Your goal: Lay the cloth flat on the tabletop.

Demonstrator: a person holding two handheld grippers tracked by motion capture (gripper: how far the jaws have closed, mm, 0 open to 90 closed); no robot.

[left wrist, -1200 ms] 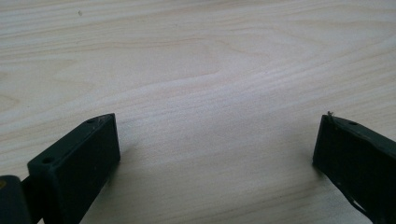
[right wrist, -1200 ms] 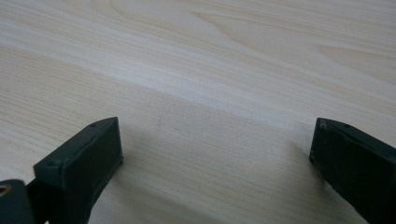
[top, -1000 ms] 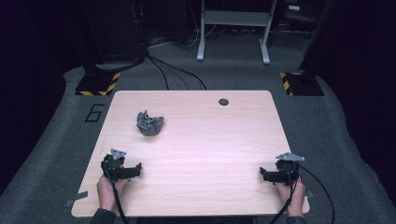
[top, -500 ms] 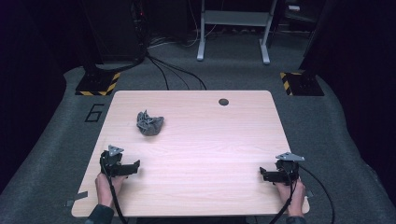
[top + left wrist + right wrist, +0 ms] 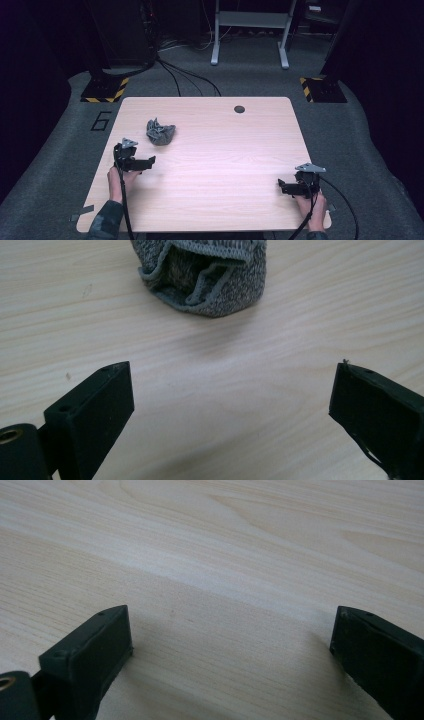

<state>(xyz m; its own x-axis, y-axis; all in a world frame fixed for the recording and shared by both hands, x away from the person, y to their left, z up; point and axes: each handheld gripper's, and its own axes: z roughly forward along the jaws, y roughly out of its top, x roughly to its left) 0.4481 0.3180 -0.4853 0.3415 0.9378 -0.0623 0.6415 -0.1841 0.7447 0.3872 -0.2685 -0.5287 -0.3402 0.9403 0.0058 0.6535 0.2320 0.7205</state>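
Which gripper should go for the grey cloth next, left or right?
Left. The left gripper sits close to the grey cloth, jaws open toward it; the right gripper is across the table.

A single readable mark is seen in the high view: a large dark digit "6" (image 5: 102, 120) is painted or taped on the grey floor (image 5: 60, 145), just beside the left edge of the counter (image 5: 210, 165). Yellow-and-black hazard stripes are borne by two dark floor plates, one (image 5: 105, 93) beyond the counter's far left corner and one (image 5: 320, 89) beyond its far right corner. No lettering, brand or label can be read in the two gripper views.
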